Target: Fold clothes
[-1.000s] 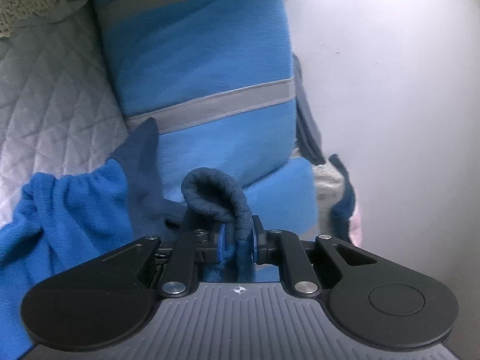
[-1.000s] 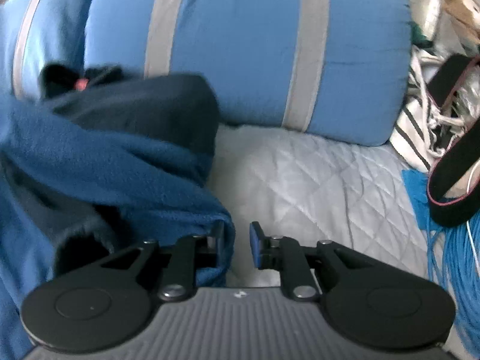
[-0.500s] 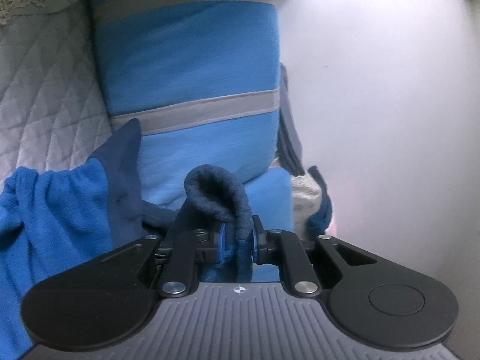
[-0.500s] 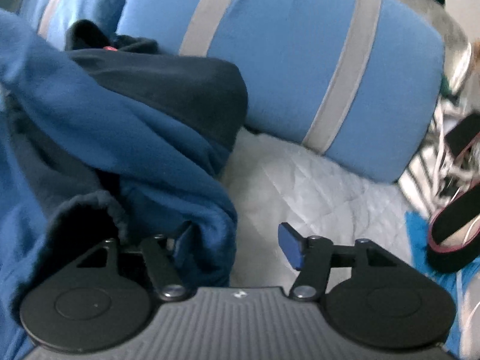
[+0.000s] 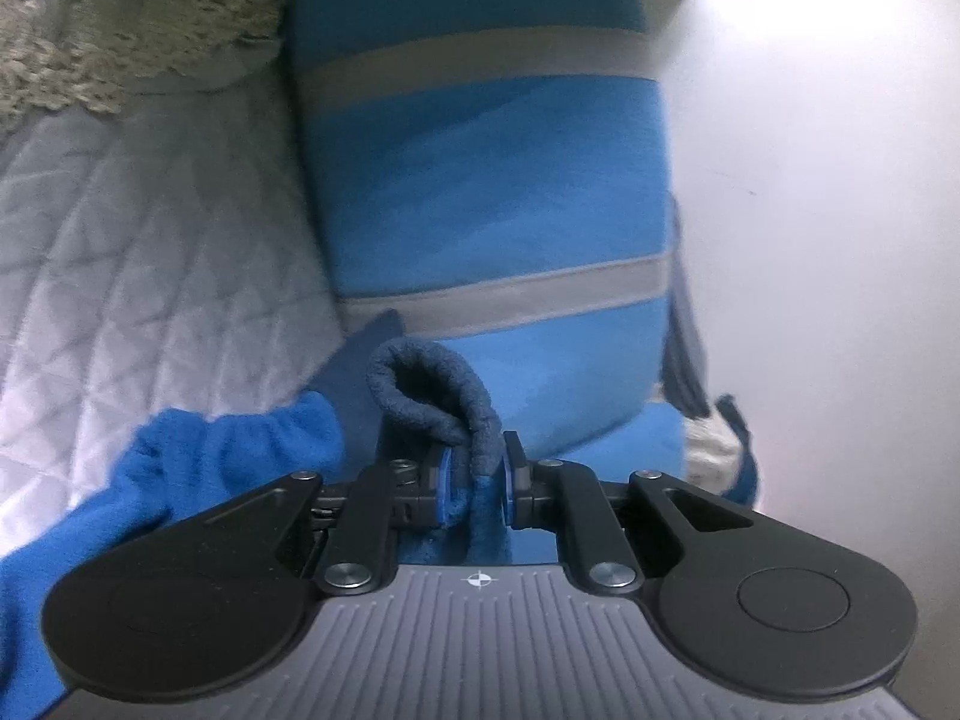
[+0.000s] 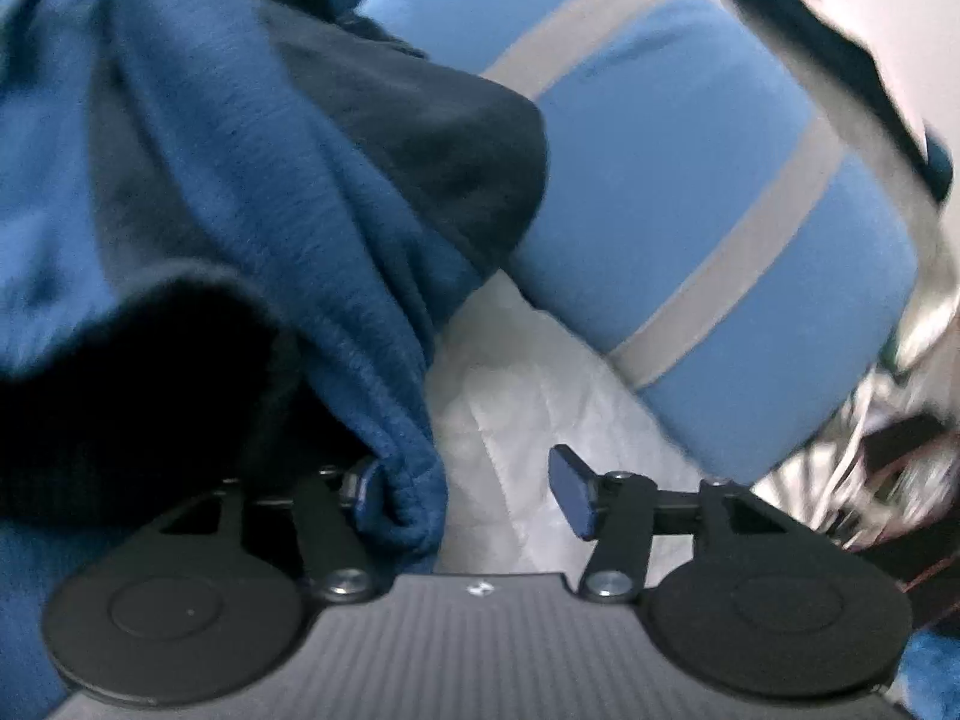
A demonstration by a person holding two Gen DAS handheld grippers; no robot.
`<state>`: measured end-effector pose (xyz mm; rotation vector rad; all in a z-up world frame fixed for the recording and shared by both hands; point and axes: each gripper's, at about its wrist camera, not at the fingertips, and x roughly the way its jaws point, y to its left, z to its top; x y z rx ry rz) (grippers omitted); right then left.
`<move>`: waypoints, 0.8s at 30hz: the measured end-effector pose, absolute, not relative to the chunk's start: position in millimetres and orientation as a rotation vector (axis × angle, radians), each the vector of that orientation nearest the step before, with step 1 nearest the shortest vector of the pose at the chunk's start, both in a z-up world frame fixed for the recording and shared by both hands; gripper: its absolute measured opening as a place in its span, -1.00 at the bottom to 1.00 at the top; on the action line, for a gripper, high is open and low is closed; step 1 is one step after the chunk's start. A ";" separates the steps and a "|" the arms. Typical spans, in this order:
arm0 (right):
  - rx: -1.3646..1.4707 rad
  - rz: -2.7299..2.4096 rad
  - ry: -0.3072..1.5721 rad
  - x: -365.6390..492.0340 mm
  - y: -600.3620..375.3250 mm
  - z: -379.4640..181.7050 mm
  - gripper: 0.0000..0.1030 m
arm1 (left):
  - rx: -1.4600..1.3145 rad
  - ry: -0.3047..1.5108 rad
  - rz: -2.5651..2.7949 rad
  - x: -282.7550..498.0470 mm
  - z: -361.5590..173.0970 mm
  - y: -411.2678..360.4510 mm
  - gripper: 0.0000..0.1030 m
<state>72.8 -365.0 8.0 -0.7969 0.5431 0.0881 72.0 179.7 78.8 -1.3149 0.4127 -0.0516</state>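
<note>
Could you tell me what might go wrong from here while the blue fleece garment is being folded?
1. The right hand-held gripper is open, the blue fleece garment merely draped by one finger; it could slide off.
2. The left hand-held gripper pinches only a dark cuff; a tug might free it.
3. The striped pillow sits close and could snag the fabric.

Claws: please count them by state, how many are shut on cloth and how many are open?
Shut on cloth: 1, the left claw, on the navy cuff
Open: 1, the right claw; the blue fleece only lies against one finger
Total: 2
</note>
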 end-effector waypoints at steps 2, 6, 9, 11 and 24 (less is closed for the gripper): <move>-0.877 0.102 0.531 64.4 -357.6 6.2 0.38 | -1.319 0.414 -0.051 72.5 77.2 180.2 -0.70; -0.808 0.169 0.495 52.2 -357.4 21.2 0.38 | -1.317 0.406 -0.067 72.4 77.7 180.5 -0.70; -0.756 0.159 0.463 53.0 -359.6 30.7 0.35 | -1.316 0.404 -0.077 71.4 78.3 180.8 -0.70; -0.749 0.169 0.471 56.0 -359.3 32.1 0.33 | -1.318 0.402 -0.085 71.1 78.0 180.4 -0.70; -0.403 0.117 0.484 82.6 -374.0 58.2 -0.69 | -1.297 0.395 -0.209 70.4 85.7 173.2 -0.70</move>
